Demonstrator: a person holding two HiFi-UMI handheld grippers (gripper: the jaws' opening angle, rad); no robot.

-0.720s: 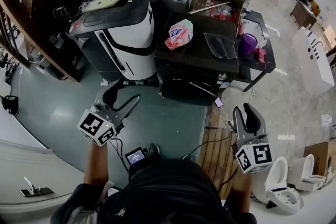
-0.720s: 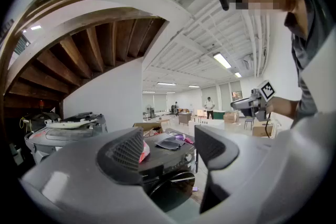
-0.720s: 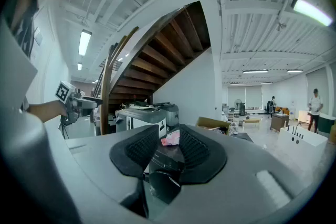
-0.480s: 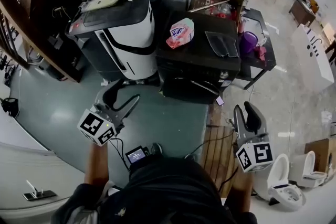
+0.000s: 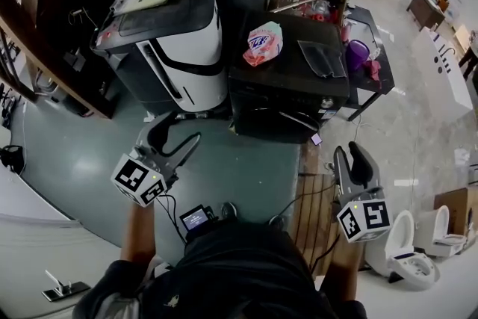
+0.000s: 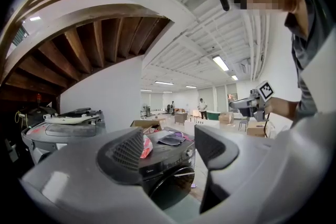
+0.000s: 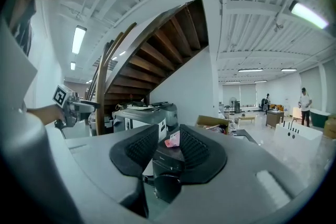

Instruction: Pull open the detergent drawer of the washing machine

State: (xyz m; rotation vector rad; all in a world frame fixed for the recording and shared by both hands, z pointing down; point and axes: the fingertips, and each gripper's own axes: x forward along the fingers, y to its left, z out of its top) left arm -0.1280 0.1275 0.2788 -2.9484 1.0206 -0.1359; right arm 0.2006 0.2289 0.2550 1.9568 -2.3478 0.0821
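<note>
Stood before the black washing machine [image 5: 287, 90] on a green floor [image 5: 231, 175], with a wooden staircase [image 5: 45, 26] far to its left. Noted 1 pink bag [image 5: 264, 43] on top of it. Held the left gripper [image 5: 178, 132] released and empty, and the right gripper [image 5: 349, 153] clenched on nothing, both well in front of it. Could not make out the detergent drawer on its dark front.

Pink bag [image 5: 264, 43] atop black washing machine [image 5: 285, 84].
</note>
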